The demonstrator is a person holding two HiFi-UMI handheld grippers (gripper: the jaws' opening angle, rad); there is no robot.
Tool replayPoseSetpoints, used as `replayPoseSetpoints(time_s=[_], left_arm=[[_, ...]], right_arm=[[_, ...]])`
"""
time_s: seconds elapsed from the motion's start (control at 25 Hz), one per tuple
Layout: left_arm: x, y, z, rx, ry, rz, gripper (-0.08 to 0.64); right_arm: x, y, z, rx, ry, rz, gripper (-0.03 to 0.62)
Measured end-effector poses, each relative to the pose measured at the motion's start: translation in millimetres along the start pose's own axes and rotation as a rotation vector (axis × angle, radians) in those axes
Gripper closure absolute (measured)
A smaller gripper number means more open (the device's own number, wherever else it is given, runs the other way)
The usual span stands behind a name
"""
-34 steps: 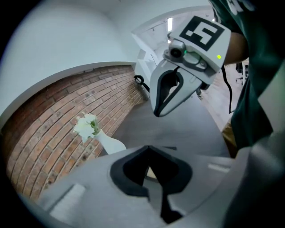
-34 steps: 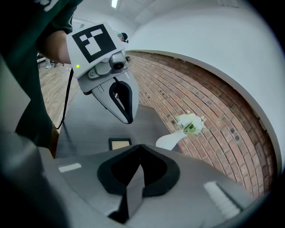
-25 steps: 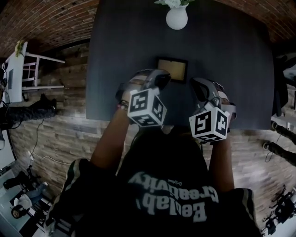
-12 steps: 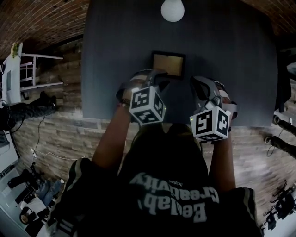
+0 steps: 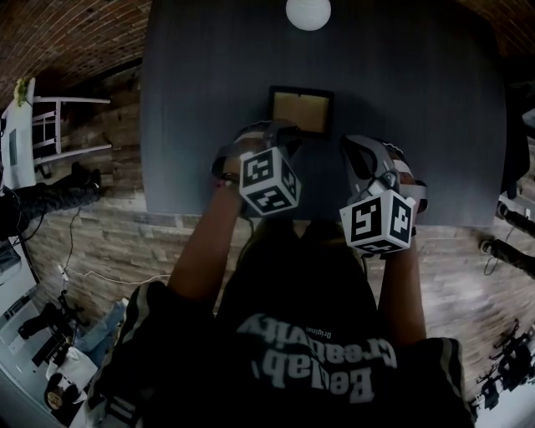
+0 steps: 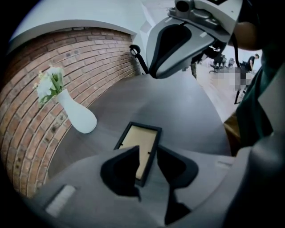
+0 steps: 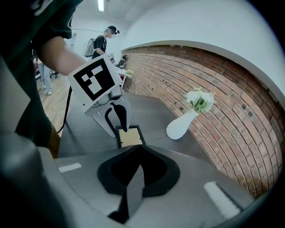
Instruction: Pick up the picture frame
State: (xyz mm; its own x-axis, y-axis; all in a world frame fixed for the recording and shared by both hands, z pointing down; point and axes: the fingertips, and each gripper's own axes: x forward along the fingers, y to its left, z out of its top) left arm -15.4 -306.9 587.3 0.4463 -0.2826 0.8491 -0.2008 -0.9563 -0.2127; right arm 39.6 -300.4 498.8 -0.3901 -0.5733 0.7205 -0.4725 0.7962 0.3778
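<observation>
Left tool point(image 5: 280, 140), head view: above the near edge of the picture frame point(image 5: 301, 109), which lies flat on the surface point(image 5: 418, 109).
Left gripper view: jaws opening, empty, frame's edge between them; the thin rail may slip out.
Right gripper view: right tool point(image 7: 138, 149) closed, empty; it cannot steady the frame.

A rectangular picture frame point(image 5: 301, 111), its thin black border enclosing a plain tan panel, lies flat on the dark grey table point(image 5: 418, 125), around the middle of the tabletop, its long sides running away from the person, well apart from the white vase point(image 5: 308, 12) at the far edge.
</observation>
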Motion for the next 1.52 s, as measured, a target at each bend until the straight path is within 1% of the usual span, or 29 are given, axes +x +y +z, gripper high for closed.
replayPoseSetpoints(time_s=[0.2,0.4,0.52,0.72,0.88,0.92,1.16,1.32,1.4,1.52], left_arm=[[17,-2,-11,-0.010,0.047,-0.034,0.434],[29,-3,-22,0.015,0.091,-0.053,0.434],[36,-7,-28,0.020,0.106,-0.084,0.434],[41,-3,-30,0.012,0.115,-0.095,0.437],[46,-4,-39,0.006,0.144,-0.121,0.464],[47,-4,-40,-0.001,0.144,-0.122,0.480],[51,-2,-43,-0.014,0.140,-0.134,0.479],[50,-3,-39,0.025,0.176,-0.132,0.504],[51,-3,-37,0.000,0.174,-0.118,0.515],[49,-2,-36,-0.031,0.168,-0.118,0.515]], right_arm=[[8,0,0,0.007,-0.007,0.009,0.586],[14,3,-5,0.000,0.008,0.034,0.588],[18,3,-3,-0.005,0.009,0.043,0.586],[23,0,-1,-0.019,0.010,0.057,0.586],[26,2,2,-0.028,0.008,0.069,0.586],[27,3,2,-0.029,0.006,0.072,0.586],[34,6,1,-0.034,0.003,0.082,0.586],[34,8,-2,-0.033,0.012,0.095,0.586],[33,9,-2,-0.029,0.010,0.096,0.588],[36,11,-5,-0.030,0.019,0.100,0.587]])
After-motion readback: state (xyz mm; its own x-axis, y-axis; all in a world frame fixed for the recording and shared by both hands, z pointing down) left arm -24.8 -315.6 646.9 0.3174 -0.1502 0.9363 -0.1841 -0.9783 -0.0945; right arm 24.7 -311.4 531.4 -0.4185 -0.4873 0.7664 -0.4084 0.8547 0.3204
